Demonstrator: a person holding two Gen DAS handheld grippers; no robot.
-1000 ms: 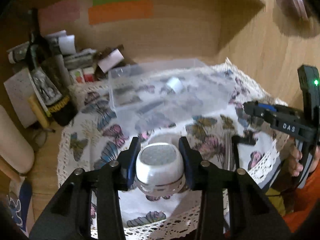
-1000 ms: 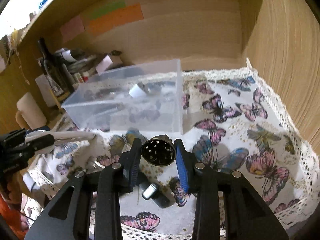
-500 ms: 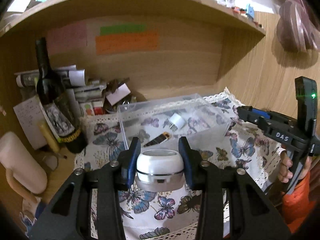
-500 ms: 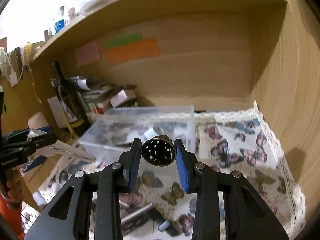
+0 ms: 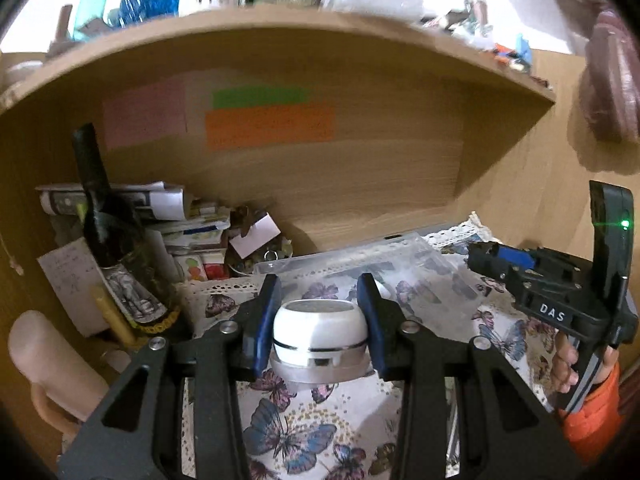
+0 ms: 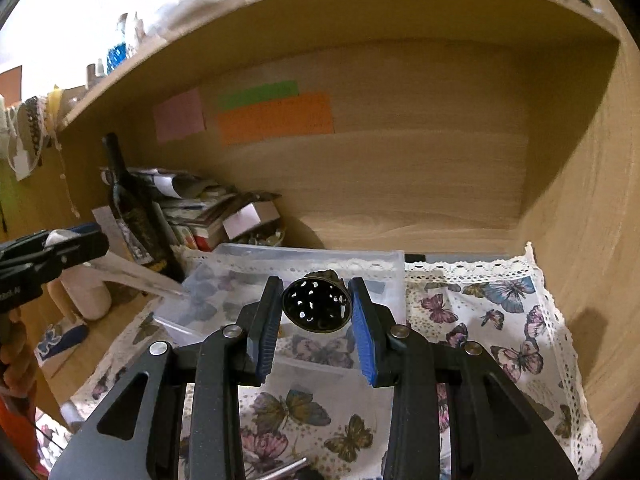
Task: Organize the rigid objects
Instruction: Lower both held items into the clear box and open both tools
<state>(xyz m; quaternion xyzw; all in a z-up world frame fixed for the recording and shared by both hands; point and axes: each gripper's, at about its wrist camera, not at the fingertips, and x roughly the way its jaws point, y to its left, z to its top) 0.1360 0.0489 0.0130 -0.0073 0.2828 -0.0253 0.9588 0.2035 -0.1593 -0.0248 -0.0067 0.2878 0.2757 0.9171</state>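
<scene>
My left gripper [image 5: 319, 322] is shut on a white round speaker [image 5: 320, 330] with a silver base, held above the butterfly cloth [image 5: 296, 432]. My right gripper [image 6: 316, 312] is shut on a dark round perforated metal piece [image 6: 317, 305], held above the cloth [image 6: 500, 340]. A clear plastic bin [image 6: 312, 264] stands behind both loads; it also shows in the left wrist view [image 5: 360, 258]. The right gripper shows at the right of the left wrist view [image 5: 486, 254], and the left gripper at the left of the right wrist view [image 6: 80, 246].
A dark wine bottle [image 5: 108, 236] and a pile of papers and small boxes [image 5: 200, 236] stand at the back left. A wooden back wall with coloured notes [image 5: 268, 124] and a right side wall [image 6: 580, 200] enclose the desk. A metal rod [image 6: 286, 470] lies on the cloth near the front.
Both grippers have risen and tilted up with their loads. The bin now sits lower and farther in view, and the shelf above has come into sight.
</scene>
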